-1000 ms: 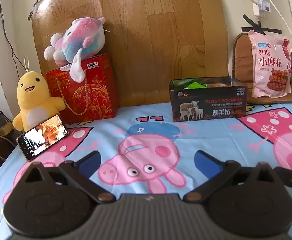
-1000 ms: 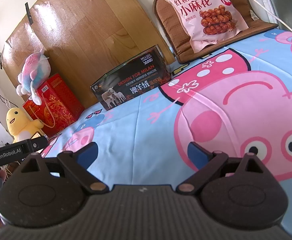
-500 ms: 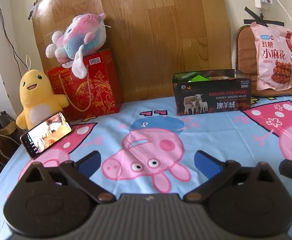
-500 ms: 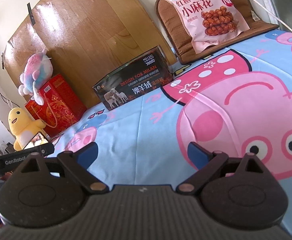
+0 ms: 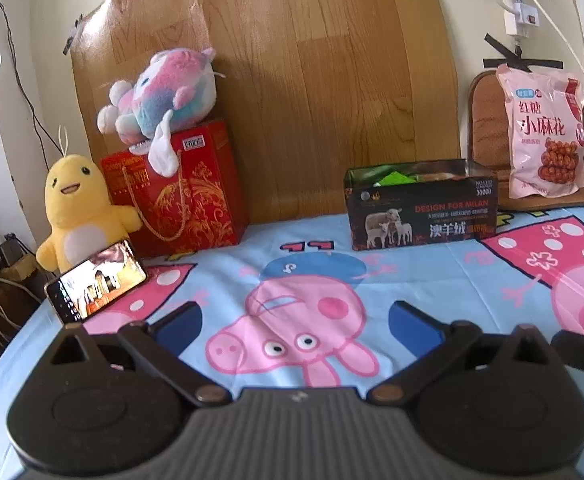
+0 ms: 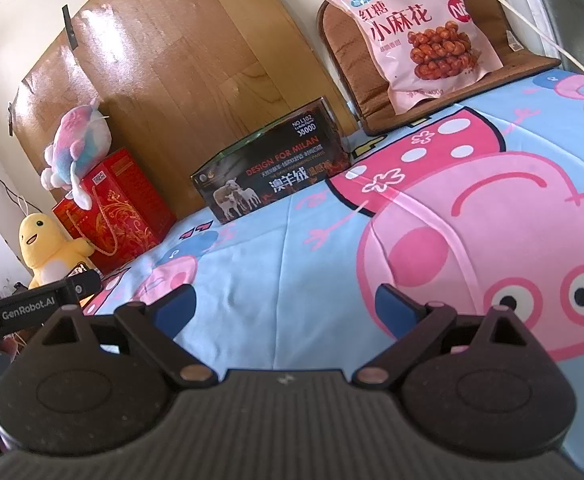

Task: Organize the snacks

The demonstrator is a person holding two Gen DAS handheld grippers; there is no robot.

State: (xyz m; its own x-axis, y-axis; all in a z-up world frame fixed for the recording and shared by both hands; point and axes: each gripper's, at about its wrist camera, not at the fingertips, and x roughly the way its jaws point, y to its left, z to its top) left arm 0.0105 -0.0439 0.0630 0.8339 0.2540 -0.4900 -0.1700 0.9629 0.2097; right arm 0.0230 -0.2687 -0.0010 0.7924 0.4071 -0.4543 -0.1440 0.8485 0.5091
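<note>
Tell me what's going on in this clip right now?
A person holds two handheld grippers over a table covered with a blue cartoon-pig cloth. The left gripper and right gripper are both open and hold nothing. A pink bag of fried dough twists leans against a brown cushioned chair back at the far edge. Left of it stands an open black cardboard box with sheep pictures, with something green inside. Neither gripper touches a snack yet.

Home bedroom: cartoon bedsheet (image 5: 227, 280) (plush toys (image 5: 79, 208)).
</note>
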